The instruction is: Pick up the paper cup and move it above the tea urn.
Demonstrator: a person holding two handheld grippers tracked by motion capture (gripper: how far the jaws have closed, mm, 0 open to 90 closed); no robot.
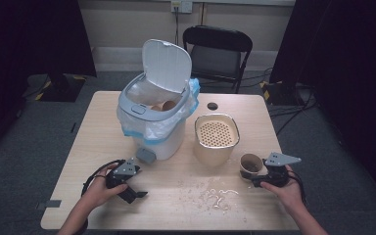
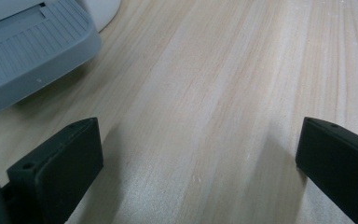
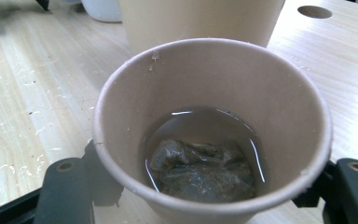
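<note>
A white bin (image 1: 156, 125) with its lid (image 1: 166, 66) raised stands at ten o'clock on the wooden counter (image 1: 103, 112), a pale liner bag (image 1: 137, 128) spilling over its rim. Just beside it toward three o'clock sits a beige strainer tub (image 1: 216, 138). Spilled droplets (image 1: 215, 196) lie at six o'clock. A black chair (image 1: 216, 54) stands beyond at twelve.

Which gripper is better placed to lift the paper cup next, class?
Right: the right gripper has its jaws on either side of the paper cup. The left gripper stands open over bare table.
</note>
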